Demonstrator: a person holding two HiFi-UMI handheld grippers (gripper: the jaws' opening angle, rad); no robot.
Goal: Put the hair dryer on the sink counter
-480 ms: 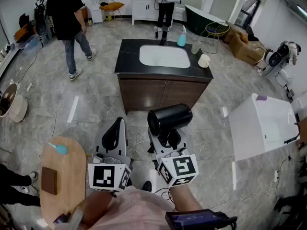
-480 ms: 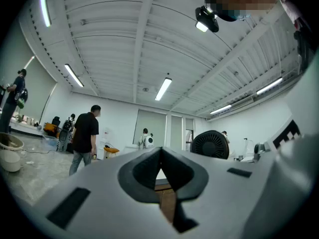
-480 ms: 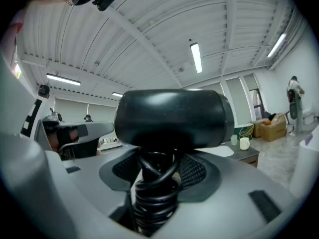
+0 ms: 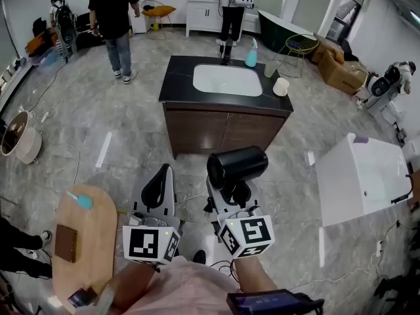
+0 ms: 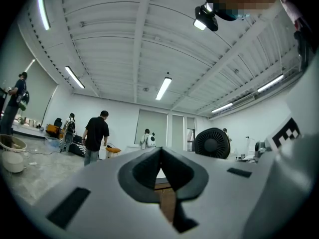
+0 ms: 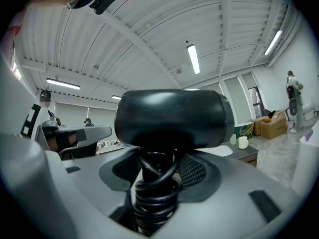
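The black hair dryer (image 4: 237,165) (image 6: 172,118) stands upright in my right gripper (image 4: 231,190) (image 6: 154,169). Its jaws are shut on the handle, which has the cord coiled around it. My left gripper (image 4: 159,174) (image 5: 160,152) is beside it on the left, shut, with nothing in it. Both are held over the floor, a short way in front of the sink counter (image 4: 178,84). This is a dark cabinet with a black top and a white basin (image 4: 227,80). The left gripper view shows the dryer's rear grille (image 5: 213,143) to the right.
A blue bottle (image 4: 251,56), a glass (image 4: 269,67) and a white cup (image 4: 281,86) stand on the counter's right side. A person in black (image 4: 115,18) walks at the back left. A wooden side table (image 4: 82,238) is at lower left, and a white tub (image 4: 364,176) at right.
The person in black has walked farther away toward the back. The view has shifted slightly toward the counter. The hair dryer stays in my right gripper.
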